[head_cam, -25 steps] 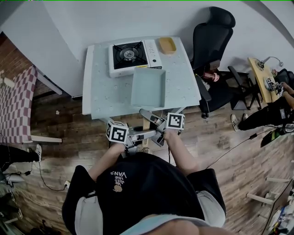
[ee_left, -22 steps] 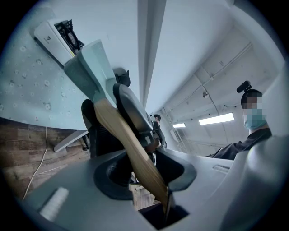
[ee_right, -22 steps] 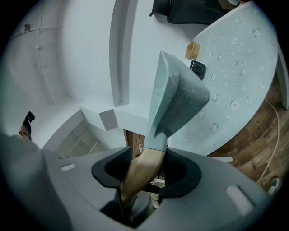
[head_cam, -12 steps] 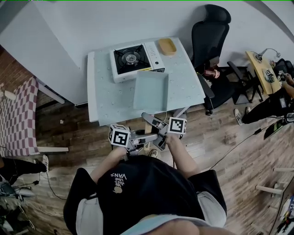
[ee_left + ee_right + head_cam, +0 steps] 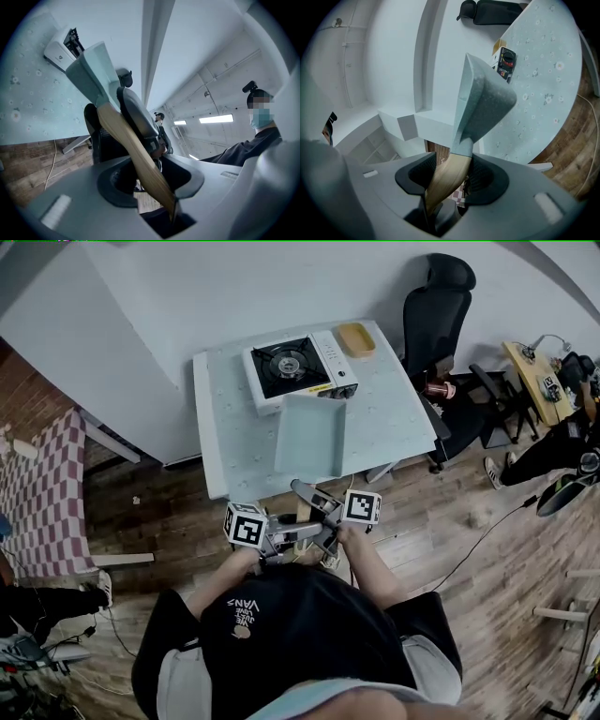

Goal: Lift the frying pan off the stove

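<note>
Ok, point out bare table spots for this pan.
Bare: the table's left strip beside the stove, and its right side in front of the yellow dish. Stove and dish crowd the back; the pan covers the middle.

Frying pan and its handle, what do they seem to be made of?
Frying pan: probably metal under a matte pale-teal coating; fine speckles and thin straight walls suggest that, though no bare metal shows. Handle: looks like light wood, smooth and tan with faint streaks; a wood-look plastic can't be ruled out.
</note>
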Demonstrator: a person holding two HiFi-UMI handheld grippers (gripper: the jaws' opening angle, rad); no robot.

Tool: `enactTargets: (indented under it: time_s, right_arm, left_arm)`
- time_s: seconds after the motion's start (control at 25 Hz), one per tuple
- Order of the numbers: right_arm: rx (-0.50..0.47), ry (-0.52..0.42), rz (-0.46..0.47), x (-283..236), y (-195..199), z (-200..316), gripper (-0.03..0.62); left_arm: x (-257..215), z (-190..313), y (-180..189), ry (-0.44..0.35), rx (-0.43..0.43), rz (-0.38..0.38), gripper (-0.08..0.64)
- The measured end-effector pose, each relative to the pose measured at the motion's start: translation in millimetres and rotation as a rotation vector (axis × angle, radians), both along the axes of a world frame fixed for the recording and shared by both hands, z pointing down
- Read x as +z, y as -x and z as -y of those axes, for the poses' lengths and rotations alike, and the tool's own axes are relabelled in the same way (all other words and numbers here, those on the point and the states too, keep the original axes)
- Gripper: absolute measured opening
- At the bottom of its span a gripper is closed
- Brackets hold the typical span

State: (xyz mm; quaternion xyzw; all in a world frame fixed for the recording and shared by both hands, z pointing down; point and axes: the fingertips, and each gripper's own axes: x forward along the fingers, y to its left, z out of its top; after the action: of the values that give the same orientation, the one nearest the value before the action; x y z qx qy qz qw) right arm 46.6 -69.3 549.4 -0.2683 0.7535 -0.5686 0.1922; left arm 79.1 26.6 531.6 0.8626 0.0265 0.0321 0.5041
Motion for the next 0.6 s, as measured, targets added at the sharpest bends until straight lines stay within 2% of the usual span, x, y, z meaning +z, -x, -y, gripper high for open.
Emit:
enactTargets:
  time_s: [0.12, 0.24, 0.36, 0.44, 0.48, 0.56, 0.6]
  right_arm:
    - [-0.014, -0.042, 0.026, -6.2, 23.5, 3.7, 0.204]
    - [-0.004, 0.026, 0.004, 5.3, 39.8, 1.2, 0.204]
    - [-0.018, 0.021, 0.035, 4.8, 60.4, 1.5, 0.204]
    - [-0.018, 0.061, -0.023, 11.8, 67.1, -1.5, 0.204]
    - [-0.028, 0.041, -0.040, 10.9, 71.8, -1.0, 0.204]
    - [-0.060, -0.046, -0.016, 1.4, 86.0, 2.6, 0.204]
    - [-0.070, -0.059, -0.010, 0.3, 91.9, 2.8, 0.204]
  left_arm:
    - [0.5, 1.5, 19.4, 0.002, 0.000, -0.006, 0.146]
    - [3.6, 2.4, 38.5, 0.001, -0.003, -0.006, 0.146]
    - [5.5, 2.4, 55.5, 0.000, -0.014, -0.004, 0.146]
    - [6.3, 2.3, 65.7, 0.003, -0.024, -0.006, 0.146]
    - [6.6, 2.1, 70.3, 0.005, -0.030, -0.009, 0.146]
    - [7.2, 1.7, 79.2, 0.007, -0.043, -0.013, 0.146]
    - [7.7, 1.6, 83.8, 0.007, -0.050, -0.014, 0.146]
